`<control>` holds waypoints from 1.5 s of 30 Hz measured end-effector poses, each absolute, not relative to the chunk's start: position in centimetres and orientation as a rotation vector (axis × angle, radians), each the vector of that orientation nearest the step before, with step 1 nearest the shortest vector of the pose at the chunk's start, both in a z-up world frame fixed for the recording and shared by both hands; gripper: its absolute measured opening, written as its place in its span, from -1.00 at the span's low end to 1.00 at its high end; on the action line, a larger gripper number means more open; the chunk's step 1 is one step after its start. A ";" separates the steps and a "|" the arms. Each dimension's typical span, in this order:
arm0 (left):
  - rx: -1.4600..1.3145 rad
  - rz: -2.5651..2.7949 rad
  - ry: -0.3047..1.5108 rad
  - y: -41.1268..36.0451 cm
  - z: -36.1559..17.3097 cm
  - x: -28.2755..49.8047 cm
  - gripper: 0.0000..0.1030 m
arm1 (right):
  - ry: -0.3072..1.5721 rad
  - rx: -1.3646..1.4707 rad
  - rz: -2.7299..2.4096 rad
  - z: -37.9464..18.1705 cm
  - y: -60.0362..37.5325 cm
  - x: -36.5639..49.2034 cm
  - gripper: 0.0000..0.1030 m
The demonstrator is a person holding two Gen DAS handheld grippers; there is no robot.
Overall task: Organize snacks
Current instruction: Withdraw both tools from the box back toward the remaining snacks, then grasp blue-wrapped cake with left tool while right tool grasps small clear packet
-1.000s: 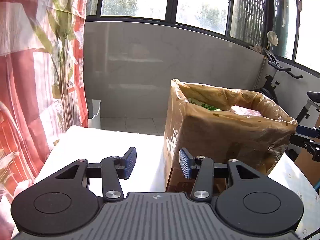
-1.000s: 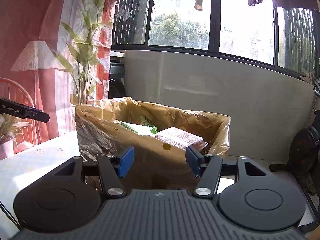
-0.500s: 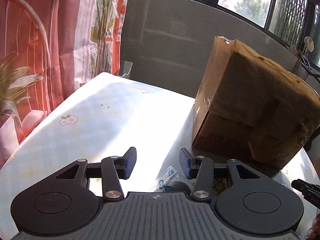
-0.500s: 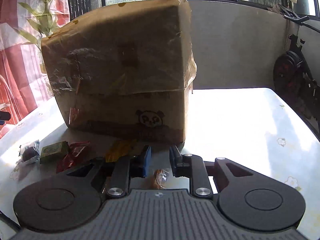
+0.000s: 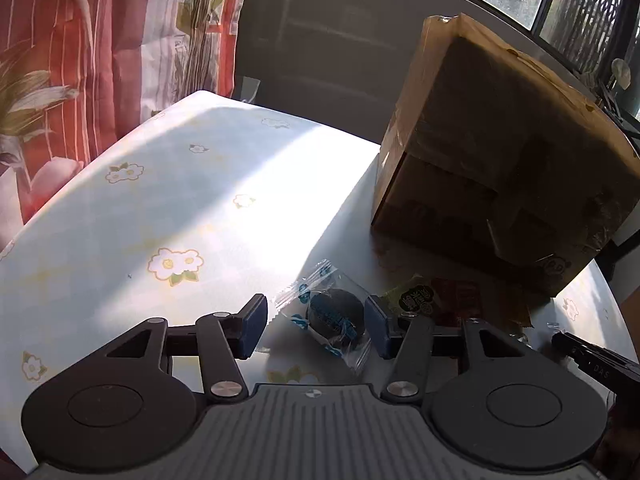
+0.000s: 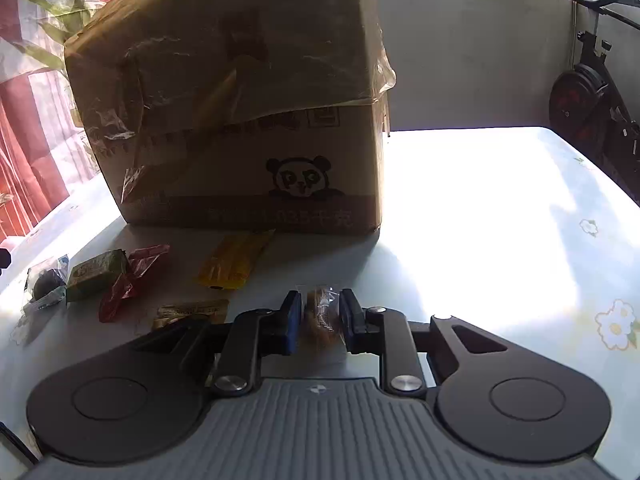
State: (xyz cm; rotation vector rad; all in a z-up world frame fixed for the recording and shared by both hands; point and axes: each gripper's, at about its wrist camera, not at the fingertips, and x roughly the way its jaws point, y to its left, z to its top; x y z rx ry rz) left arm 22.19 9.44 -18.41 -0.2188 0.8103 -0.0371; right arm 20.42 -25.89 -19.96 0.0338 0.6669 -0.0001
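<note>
A small amber-wrapped snack (image 6: 320,316) is pinched between the nearly closed pads of the right tool (image 6: 319,322) on the floral tabletop (image 6: 500,220). A clear-wrapped dark round snack (image 5: 334,314) is framed, ungripped, by the wide-open left tool (image 5: 316,326), near the taped brown cardboard box (image 5: 500,160).

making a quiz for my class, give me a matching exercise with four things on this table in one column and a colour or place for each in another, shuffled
Things:
1. long packet
2. twisted wrapper
3. dark round snack
4. brown snack

Colour or place:
A. between the right hand-held gripper's pads
B. red
C. yellow
D. between the open left hand-held gripper's pads

Pairs: 1-C, 2-B, 3-D, 4-A
</note>
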 end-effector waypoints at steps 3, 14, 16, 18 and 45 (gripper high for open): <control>-0.238 -0.030 0.827 9.1 -18.9 22.3 0.17 | 0.671 0.041 0.035 -19.9 -26.0 20.3 -0.60; -0.374 0.042 0.856 8.2 -20.5 24.8 0.24 | 0.650 0.050 0.057 -19.8 -26.5 20.2 -0.61; -0.413 0.086 0.863 8.1 -20.8 25.6 0.31 | 0.652 0.048 0.063 -19.8 -26.4 20.3 -0.61; -0.409 0.129 0.863 7.7 -21.0 26.1 0.31 | 0.654 0.047 0.070 -19.8 -26.3 20.2 -0.61; -0.140 -0.019 0.723 3.3 -21.4 20.5 -0.05 | 0.554 0.222 0.085 -19.2 -28.9 18.8 -0.61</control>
